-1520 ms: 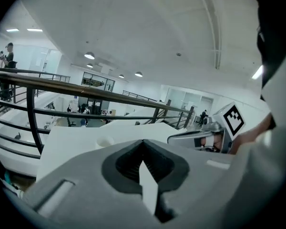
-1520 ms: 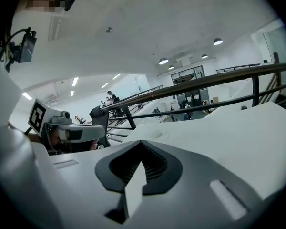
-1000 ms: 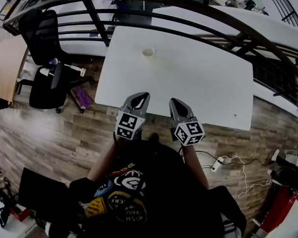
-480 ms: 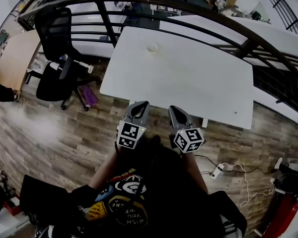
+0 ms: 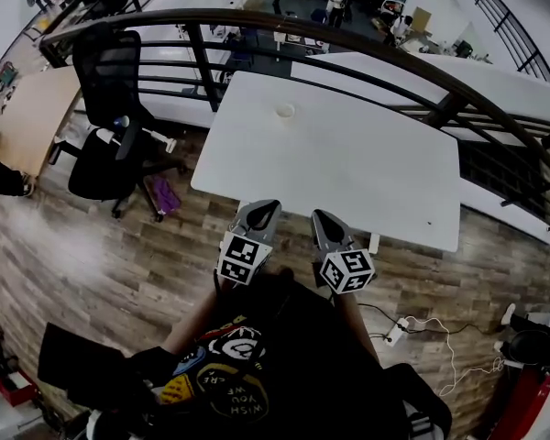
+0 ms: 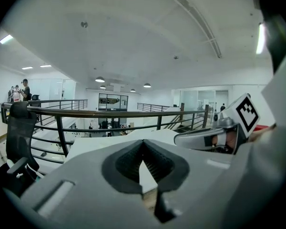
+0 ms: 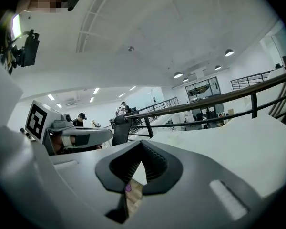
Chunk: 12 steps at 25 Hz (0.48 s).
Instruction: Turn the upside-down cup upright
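Backed off the table (image 5: 367, 181), your left gripper (image 5: 260, 211) and right gripper (image 5: 324, 220) are pressed together, empty. Far from the cup (image 5: 285, 111), you're likely standing clear.

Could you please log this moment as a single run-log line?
left gripper: shut, empty | right gripper: shut, empty | both: by near edge of table | cup: far side, untouched
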Motion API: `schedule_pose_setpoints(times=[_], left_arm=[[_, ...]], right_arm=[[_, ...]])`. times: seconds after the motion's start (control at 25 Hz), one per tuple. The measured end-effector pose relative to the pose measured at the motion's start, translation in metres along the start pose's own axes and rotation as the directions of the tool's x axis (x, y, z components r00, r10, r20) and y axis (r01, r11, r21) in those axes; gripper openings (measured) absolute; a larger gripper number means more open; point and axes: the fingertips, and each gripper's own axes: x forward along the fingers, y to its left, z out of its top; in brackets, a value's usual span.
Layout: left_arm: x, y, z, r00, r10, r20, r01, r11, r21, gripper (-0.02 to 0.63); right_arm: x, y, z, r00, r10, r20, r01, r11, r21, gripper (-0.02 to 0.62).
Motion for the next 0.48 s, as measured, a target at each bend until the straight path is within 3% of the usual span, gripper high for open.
schedule_pose_setpoints(times=[0.16,0.48], left_arm=[[-0.012,0.017,-0.007,1.000,0.016,-0.015,-0.017,0.999,-0.030,0.005],[-0.019,0.023,-0.015,1.000,0.010,-0.016,-0.010,1.000,-0.019,0.005]], right_arm=[[0.010,0.013,-0.003,1.000,0.018,-0.011,-0.018,1.000,-0.005,0.002],[0.018,0.028,-0.006,0.999,0.051,-0.009,-0.052,0.999,-0.014,0.002]])
